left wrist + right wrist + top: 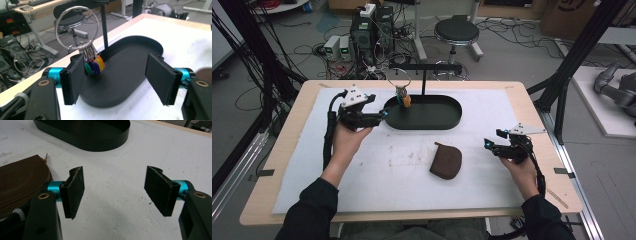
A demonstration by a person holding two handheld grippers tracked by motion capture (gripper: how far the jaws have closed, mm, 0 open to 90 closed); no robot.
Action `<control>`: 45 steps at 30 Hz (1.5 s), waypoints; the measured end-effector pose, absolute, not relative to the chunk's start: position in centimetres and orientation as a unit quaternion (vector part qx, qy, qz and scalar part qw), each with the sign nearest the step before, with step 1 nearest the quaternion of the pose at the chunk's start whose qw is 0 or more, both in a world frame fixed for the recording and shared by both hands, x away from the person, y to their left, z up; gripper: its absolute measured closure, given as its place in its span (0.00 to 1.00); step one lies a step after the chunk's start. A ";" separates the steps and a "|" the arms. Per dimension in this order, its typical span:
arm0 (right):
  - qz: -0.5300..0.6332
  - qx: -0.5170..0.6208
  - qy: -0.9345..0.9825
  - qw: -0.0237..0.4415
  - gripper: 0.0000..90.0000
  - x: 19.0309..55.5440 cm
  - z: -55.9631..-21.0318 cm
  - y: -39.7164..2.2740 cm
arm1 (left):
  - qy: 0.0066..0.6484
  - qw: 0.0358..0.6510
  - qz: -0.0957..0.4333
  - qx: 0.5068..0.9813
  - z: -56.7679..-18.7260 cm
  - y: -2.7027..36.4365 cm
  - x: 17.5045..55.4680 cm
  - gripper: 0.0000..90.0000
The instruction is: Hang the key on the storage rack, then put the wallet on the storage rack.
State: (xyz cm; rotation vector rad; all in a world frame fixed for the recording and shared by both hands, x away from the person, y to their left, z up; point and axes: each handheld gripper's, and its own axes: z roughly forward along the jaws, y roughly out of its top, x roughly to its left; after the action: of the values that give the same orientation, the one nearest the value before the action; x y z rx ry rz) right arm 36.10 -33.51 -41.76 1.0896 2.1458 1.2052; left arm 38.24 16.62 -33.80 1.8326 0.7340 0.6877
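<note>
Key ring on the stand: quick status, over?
Both grippers open, empty: left gripper, right gripper. Key ring hangs on stand over black tray. Nothing blocking.

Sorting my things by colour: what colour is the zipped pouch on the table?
Dark brown, with a gold-coloured zip pull; the pouch shows best in the right gripper view.

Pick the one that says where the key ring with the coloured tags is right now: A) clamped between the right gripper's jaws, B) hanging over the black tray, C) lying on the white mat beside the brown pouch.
B: the key ring hangs over the black tray, with its coloured tags dangling just above the tray floor.
</note>
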 end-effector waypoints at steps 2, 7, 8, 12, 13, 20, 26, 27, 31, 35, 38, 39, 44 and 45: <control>0.436 0.394 0.777 0.224 0.37 36.1 -41.8 -33.4 | 0.309 0.503 0.280 0.757 -34.3 17.2 37.2 0.30; 0.433 0.396 0.778 0.223 0.37 36.1 -41.7 -33.3 | 0.323 0.509 0.271 0.750 -36.0 19.0 34.9 0.29; 0.432 0.397 0.778 0.225 0.37 36.0 -41.7 -33.3 | 0.327 0.510 0.269 0.749 -36.3 19.4 34.5 0.29; 0.431 0.403 0.774 0.228 0.37 35.7 -41.4 -33.4 | 0.338 0.515 0.263 0.742 -37.7 21.0 33.2 0.29; 0.432 0.406 0.773 0.227 0.37 35.7 -41.4 -33.5 | 0.341 0.516 0.264 0.740 -38.0 21.3 32.9 0.29; 0.428 0.408 0.773 0.230 0.37 35.4 -41.4 -33.3 | 0.350 0.528 0.268 0.726 -39.0 23.4 31.8 0.28; 0.431 0.410 0.770 0.231 0.37 35.1 -41.2 -33.6 | 0.356 0.536 0.272 0.716 -38.9 23.7 31.5 0.28; 0.431 0.410 0.769 0.232 0.37 35.0 -41.1 -33.6 | 0.357 0.535 0.273 0.715 -39.0 23.7 31.5 0.28; 0.436 0.410 0.765 0.238 0.37 34.8 -41.0 -33.7 | 0.356 0.530 0.279 0.717 -39.3 23.5 31.8 0.28; 0.436 0.410 0.766 0.235 0.37 35.0 -41.0 -33.6 | 0.357 0.527 0.277 0.720 -39.5 23.6 32.0 0.28; 0.435 0.408 0.767 0.236 0.37 35.0 -41.0 -33.5 | 0.355 0.531 0.278 0.717 -39.4 23.6 32.0 0.28; 0.435 0.407 0.768 0.235 0.37 35.0 -41.0 -33.5 | 0.355 0.531 0.277 0.718 -39.4 23.5 32.0 0.28; 0.436 0.404 0.770 0.233 0.37 34.8 -41.0 -33.5 | 0.354 0.541 0.263 0.716 -39.3 23.1 31.9 0.28; 0.435 0.402 0.771 0.233 0.37 34.8 -41.0 -33.5 | 0.353 0.545 0.259 0.715 -39.3 22.9 31.9 0.28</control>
State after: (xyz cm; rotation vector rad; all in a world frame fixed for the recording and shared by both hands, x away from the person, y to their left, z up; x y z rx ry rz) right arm 34.79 -33.52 -41.01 1.1052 2.1170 1.1960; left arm 31.86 22.90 -39.31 1.6970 0.8375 0.6154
